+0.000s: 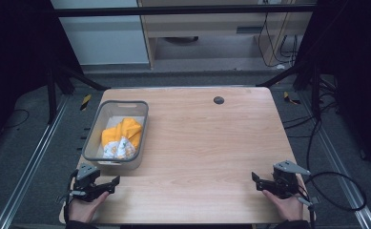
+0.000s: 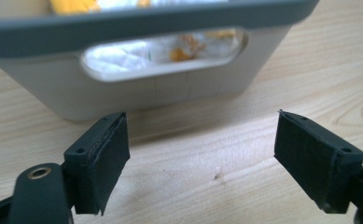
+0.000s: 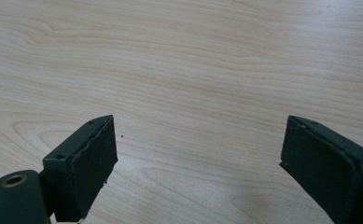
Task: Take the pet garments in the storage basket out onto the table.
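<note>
Pale wooden table [image 1: 197, 143], ringed by grey carpet and dark frame legs. Nearest, at seven o'clock, left gripper [image 1: 112, 181] with jaws spread and nothing between; at five o'clock, right gripper [image 1: 255, 179] likewise spread over bare wood. Farther, at ten o'clock, grey bin [image 1: 140, 125] just beyond left gripper, holding yellow and white cloth [image 1: 121, 136].

Left gripper [image 1: 108, 183] and right gripper [image 1: 258, 181]: black bodies, flat black pads [image 2: 105, 158], brass screw hole showing, grey three-cornered plates being carried on top, black cables being trailed behind.
</note>
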A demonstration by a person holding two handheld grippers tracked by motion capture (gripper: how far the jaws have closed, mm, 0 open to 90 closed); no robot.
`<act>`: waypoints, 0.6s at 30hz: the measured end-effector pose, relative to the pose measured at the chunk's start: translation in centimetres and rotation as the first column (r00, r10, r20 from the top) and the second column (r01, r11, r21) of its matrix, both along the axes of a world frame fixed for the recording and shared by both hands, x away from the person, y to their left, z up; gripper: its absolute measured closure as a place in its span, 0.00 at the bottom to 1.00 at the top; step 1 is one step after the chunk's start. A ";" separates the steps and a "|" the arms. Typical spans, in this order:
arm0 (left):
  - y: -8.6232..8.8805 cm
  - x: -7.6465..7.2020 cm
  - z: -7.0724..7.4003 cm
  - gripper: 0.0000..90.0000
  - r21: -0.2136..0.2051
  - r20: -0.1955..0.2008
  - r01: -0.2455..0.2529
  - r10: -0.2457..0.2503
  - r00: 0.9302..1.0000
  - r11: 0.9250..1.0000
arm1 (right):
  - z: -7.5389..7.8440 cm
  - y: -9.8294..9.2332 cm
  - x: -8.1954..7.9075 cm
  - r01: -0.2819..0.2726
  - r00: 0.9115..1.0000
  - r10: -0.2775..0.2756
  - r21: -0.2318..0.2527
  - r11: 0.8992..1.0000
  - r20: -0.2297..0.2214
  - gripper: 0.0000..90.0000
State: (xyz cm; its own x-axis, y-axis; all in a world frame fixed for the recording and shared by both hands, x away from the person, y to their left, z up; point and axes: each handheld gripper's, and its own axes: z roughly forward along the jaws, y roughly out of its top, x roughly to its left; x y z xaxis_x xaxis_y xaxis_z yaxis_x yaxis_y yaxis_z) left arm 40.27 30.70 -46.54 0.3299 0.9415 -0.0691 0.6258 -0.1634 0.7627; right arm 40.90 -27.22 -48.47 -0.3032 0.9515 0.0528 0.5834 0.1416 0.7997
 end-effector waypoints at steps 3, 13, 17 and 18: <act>0.0 -0.2 0.7 0.20 -0.002 0.016 -0.017 0.017 1.000 1.000 | 0.0 0.0 0.0 0.000 1.000 0.000 -0.011 1.000 0.003 0.12; 0.3 -0.3 1.8 0.22 -0.009 0.023 -0.042 0.042 0.999 0.999 | 0.0 0.0 0.1 0.004 1.000 -0.004 -0.013 1.000 0.002 0.12; 0.4 -0.3 2.3 0.22 -0.016 0.026 -0.042 0.043 0.999 0.999 | 0.0 0.2 0.1 0.002 1.000 -0.002 -0.007 1.000 -0.005 0.12; 0.4 -0.3 2.4 0.22 -0.013 0.024 -0.040 0.040 0.999 0.999 | -0.1 0.2 0.1 0.001 1.000 -0.001 -0.011 1.000 0.000 0.12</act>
